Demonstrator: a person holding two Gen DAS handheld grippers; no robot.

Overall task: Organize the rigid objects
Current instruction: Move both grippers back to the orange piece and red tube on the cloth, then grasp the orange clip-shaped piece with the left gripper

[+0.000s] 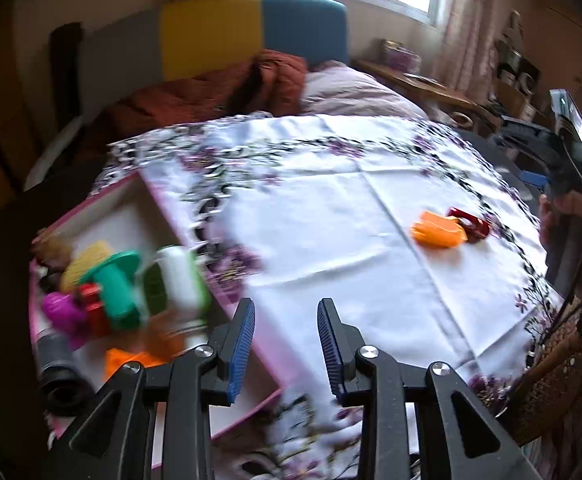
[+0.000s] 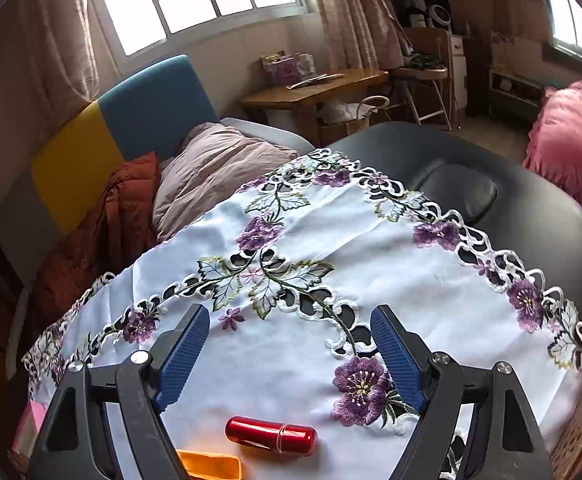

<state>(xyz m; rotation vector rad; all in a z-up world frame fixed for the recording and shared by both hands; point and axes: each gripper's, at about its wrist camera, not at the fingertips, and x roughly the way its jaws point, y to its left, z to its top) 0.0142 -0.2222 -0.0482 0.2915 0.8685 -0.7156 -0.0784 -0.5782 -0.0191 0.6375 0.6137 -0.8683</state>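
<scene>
Your right gripper (image 2: pixel 290 356) hung with jaws spread, empty, above the glossy red metal cylinder (image 2: pixel 271 436) lying beside an orange plastic piece (image 2: pixel 211 466); your left gripper (image 1: pixel 286 346), parted too, hovered over the pink box's edge (image 1: pixel 267 354).

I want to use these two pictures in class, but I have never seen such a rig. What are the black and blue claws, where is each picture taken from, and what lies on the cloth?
The claws are two-finger grippers, one held in each of a person's hands; each carries a camera looking along its fingers. One view shows the left gripper, open and empty, beside a pink box holding toys. The other shows the right gripper, open above a red capsule and an orange piece on the flowered cloth.
</scene>
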